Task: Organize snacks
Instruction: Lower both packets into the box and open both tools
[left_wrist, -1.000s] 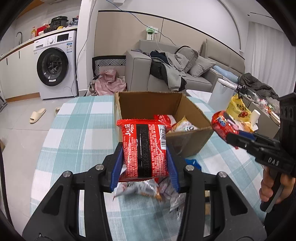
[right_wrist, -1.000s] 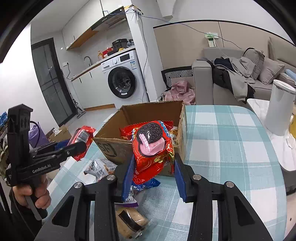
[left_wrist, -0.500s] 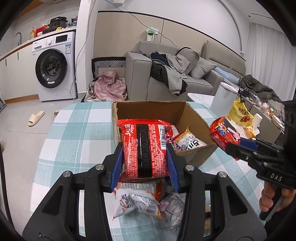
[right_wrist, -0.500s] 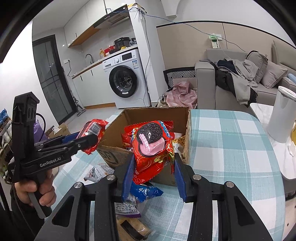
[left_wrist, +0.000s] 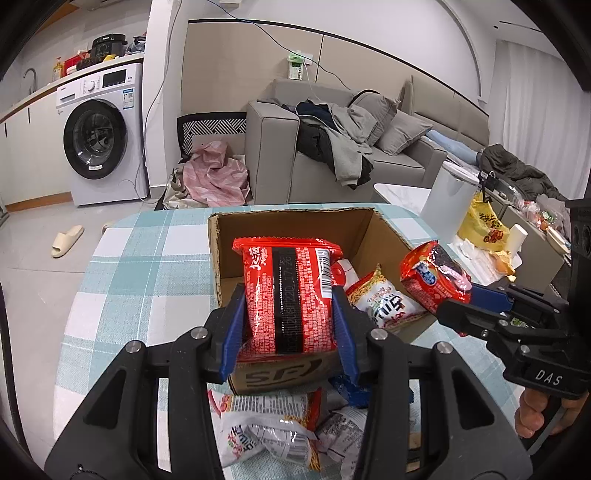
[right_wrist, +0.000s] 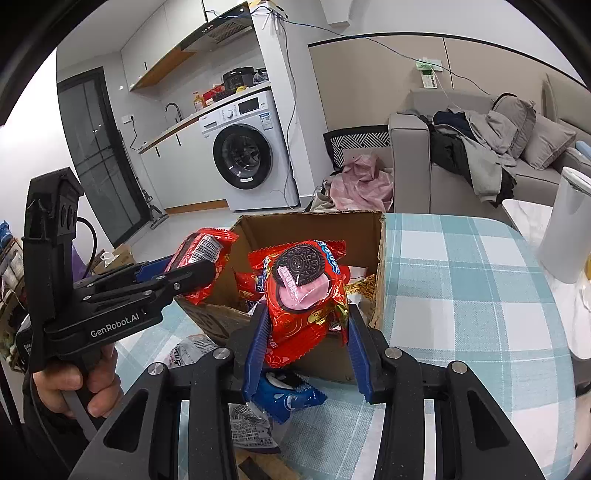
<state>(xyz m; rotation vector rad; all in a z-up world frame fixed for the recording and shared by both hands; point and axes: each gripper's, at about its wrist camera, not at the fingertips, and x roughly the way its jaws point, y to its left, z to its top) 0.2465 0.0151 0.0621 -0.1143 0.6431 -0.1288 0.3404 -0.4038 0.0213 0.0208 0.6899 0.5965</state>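
Observation:
My left gripper (left_wrist: 290, 328) is shut on a red noodle packet (left_wrist: 290, 291), held over the near wall of the open cardboard box (left_wrist: 295, 225). My right gripper (right_wrist: 306, 339) is shut on a red cookie packet (right_wrist: 304, 291) with a black sandwich cookie printed on it, also above the box (right_wrist: 314, 229) front edge. Each gripper shows in the other's view: the right one (left_wrist: 454, 295) at the box's right side, the left one (right_wrist: 199, 266) at its left side. Inside the box lie a white-and-yellow snack bag (left_wrist: 384, 299) and more red packets.
Loose snack packets (left_wrist: 266, 428) and a blue packet (right_wrist: 288, 395) lie on the checked tablecloth (right_wrist: 461, 295) in front of the box. A white cylinder (right_wrist: 565, 229) stands at the table's right edge. Sofa, washing machine and floor lie beyond.
Both grippers have moved forward with their packets, from in front of the box to over its near edge. The box looks closer and its contents show more.

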